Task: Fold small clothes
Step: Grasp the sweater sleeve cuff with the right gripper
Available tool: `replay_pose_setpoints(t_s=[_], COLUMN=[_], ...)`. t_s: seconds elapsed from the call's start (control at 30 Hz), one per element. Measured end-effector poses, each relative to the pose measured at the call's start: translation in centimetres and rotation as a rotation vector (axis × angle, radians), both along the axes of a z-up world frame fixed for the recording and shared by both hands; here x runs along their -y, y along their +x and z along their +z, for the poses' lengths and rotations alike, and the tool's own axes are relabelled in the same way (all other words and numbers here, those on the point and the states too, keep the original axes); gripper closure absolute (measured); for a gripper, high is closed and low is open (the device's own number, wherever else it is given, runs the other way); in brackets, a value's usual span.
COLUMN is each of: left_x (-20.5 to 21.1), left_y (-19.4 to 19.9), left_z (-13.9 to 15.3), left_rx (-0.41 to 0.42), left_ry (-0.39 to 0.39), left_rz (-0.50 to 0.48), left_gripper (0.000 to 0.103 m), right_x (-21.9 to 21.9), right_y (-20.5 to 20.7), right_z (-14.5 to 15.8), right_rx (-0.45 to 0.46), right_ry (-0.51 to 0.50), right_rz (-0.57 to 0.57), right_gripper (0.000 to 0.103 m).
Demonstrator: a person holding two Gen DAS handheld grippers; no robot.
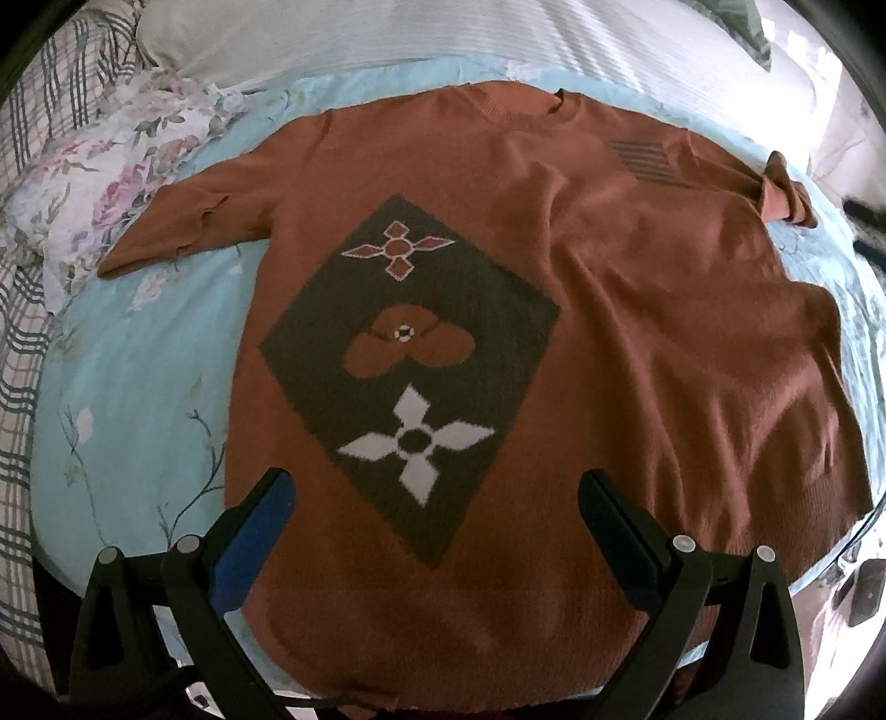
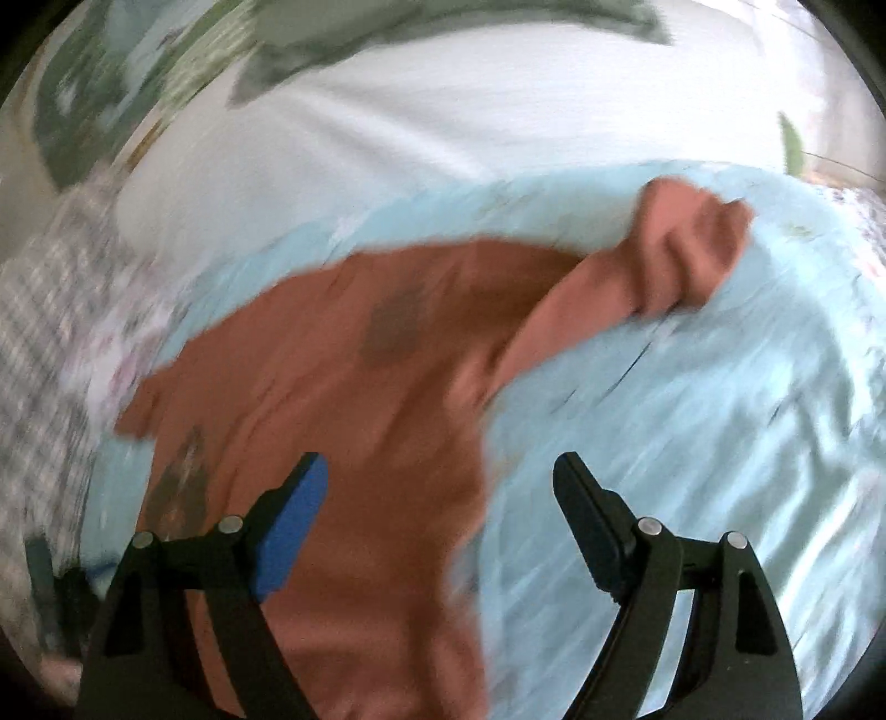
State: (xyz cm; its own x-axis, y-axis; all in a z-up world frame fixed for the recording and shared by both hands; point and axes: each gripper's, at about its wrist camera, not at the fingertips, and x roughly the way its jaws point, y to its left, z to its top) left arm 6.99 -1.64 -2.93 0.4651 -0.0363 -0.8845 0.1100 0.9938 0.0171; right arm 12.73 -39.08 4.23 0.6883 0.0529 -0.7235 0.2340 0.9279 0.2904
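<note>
Bedding, as we see it | light blue floral sheet [image 1: 138, 387] spread flat | white striped pillow [image 1: 387, 39] at the far edge | crumpled pink-flowered cloth [image 1: 111, 183] on the left | plaid cover [image 1: 22, 310] along the left border

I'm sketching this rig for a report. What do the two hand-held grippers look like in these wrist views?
Both look alike. The left hand-held gripper and the right hand-held gripper each have two black, angular plastic fingers on forked black linkage arms joined by round silver pins. In each view the finger on the picture's left carries a blue pad, while the other is all black. No hands or sleeves show.
</note>
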Motion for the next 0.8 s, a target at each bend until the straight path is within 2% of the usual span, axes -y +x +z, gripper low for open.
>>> replay_pose_setpoints(t_s=[0.23,0.37,0.43,0.53,0.57,0.63,0.7,0.8], left_x=[1.0,1.4,1.5,1.4,1.6,1.5,1.2,0.9], left_y=[2.4,4.4,5.4,7.1,7.5,8.5,9.2,10.2], left_z=[-0.8,-1.3,-1.5,-1.8,-1.9,-2.0,-2.0,-1.9], left_rx=[-0.037,-0.060,-0.073,-0.079,-0.079,-0.075,-0.074,-0.064], left_ry=[-0.002,0.007,0.017,0.022,0.029,0.026,0.018,-0.002], left_rz=[-0.008,0.001,0.008,0.016,0.020,0.026,0.032,0.036], left_gripper=[0.001,0.001,0.001,0.001,0.001,0.001,0.001,0.001], right_x=[13.6,19.0,21.7,23.8,24.2,24.4,23.9,20.9], right_y=[9.4,14.8,17.3,18.8,19.1,19.5,19.1,18.4], right_z=[2.2,0.8,-0.9,-3.2,-3.8,-5.2,-5.2,-4.2], right_rx=[0.021,-0.043,-0.088,-0.153,-0.175,-0.197,-0.156,-0.074], right_ry=[-0.003,0.002,0.019,0.019,0.016,0.029,0.046,0.067], right_rz=[-0.252,-0.360,-0.415,-0.458,-0.460,-0.444,-0.411,-0.296], right_gripper=[0.019,0.023,0.030,0.036,0.041,0.076,0.089,0.095])
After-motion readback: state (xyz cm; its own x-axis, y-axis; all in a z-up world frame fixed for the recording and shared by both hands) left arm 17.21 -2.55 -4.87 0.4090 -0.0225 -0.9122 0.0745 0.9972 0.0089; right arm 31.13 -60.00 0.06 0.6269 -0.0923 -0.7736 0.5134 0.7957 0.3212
